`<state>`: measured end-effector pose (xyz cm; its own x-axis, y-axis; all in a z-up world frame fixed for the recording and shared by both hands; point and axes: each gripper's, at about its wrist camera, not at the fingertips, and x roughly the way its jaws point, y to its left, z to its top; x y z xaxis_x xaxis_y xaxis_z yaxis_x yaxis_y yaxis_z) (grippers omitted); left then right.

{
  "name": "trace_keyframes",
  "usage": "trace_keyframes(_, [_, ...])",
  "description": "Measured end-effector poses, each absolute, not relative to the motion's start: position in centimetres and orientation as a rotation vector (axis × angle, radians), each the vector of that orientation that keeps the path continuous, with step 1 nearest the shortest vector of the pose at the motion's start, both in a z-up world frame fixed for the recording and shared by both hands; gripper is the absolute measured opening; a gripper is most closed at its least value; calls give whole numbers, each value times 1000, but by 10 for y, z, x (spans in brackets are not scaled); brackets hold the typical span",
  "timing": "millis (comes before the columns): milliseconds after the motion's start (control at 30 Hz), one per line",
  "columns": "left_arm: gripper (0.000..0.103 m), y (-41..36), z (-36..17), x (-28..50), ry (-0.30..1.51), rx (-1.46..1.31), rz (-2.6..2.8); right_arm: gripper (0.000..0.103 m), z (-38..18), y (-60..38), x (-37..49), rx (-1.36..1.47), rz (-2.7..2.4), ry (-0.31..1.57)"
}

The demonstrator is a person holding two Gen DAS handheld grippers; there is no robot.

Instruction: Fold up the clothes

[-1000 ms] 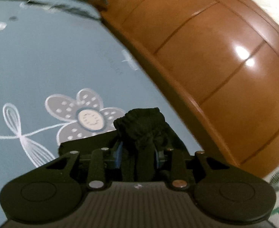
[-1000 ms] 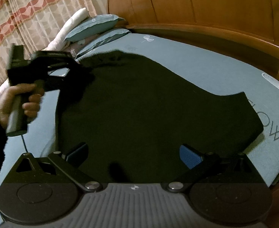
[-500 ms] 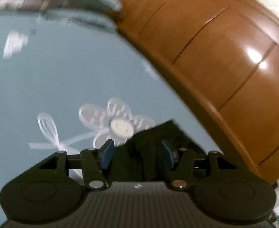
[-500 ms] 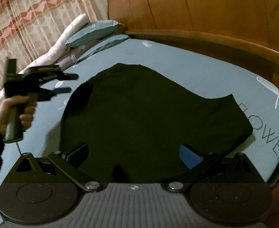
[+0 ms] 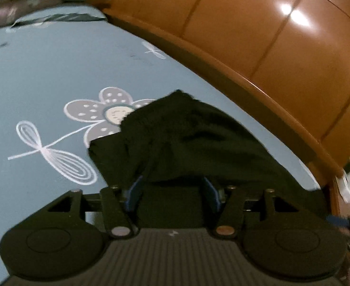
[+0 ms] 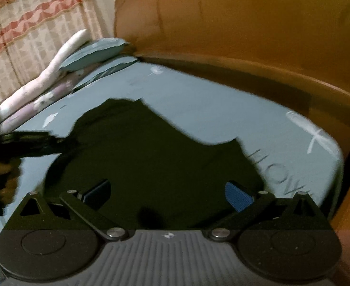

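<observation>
Sheet (image 6: 222, 109) lettering blurred, perhaps "FLOW…". Left tongs (image 5: 172, 191) opening over black garment (image 5: 198, 138), unpinched; right tongs (image 6: 167, 191) spread.

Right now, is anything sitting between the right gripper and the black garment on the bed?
Nothing visible. The right gripper hangs with its jaws wide apart directly over the black garment, which lies spread on the blue bedsheet. The left gripper is off at the garment's far left edge.
</observation>
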<state>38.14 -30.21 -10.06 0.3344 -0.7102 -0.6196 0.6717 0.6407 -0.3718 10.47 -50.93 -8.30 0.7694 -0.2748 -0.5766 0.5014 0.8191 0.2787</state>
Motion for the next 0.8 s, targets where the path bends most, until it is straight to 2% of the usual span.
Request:
trace_keyframes(133, [70, -316, -82, 352, 805, -27, -1046, 103, -88, -525, 114, 449, -448, 532])
trace_keyframes(400, [70, -345, -109, 339, 926, -15, -1057, 103, -112, -519, 119, 347, -482, 617])
trace_keyframes(600, [72, -369, -74, 333, 868, -74, -1152, 103, -102, -520, 106, 426, -488, 571])
trace_keyframes(800, [72, -403, -108, 335, 995, 3, -1117, 103, -100, -517, 102, 428, -475, 575])
